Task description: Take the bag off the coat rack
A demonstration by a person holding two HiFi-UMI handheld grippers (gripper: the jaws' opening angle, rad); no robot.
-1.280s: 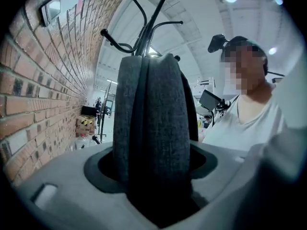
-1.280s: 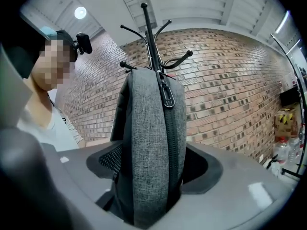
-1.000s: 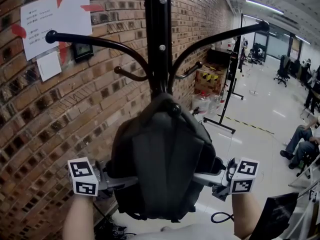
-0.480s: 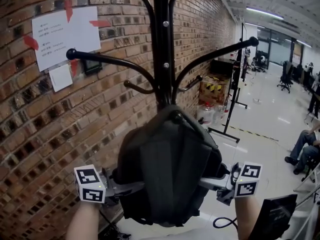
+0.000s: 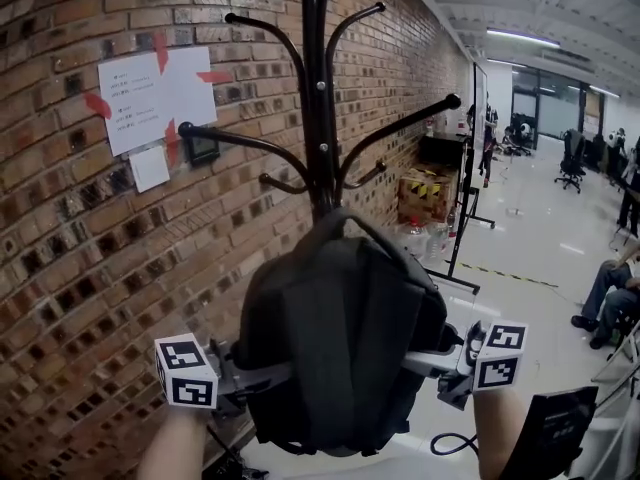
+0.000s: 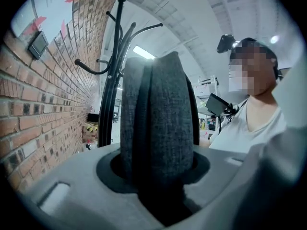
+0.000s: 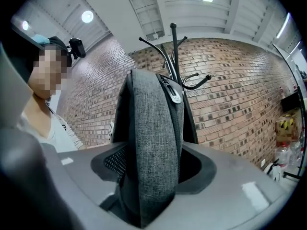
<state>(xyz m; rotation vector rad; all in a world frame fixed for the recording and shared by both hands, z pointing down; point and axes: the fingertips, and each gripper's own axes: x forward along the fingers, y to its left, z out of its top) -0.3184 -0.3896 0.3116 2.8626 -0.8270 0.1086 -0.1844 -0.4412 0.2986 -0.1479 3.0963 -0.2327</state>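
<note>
My left gripper [image 6: 156,176] is clamped on one side of the grey bag [image 5: 335,338], and my right gripper [image 7: 148,176] is clamped on the other side. The bag sits upright between them, right in front of the rack [image 5: 318,118] pole. Its top loop is at the pole, and I cannot tell whether it is on a hook.

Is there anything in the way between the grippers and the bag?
No, nothing is in the way. The left gripper and the right gripper each squeeze one side of the bag. The coat rack stands just behind the bag's top; whether the bag hangs on it I cannot tell.
</note>
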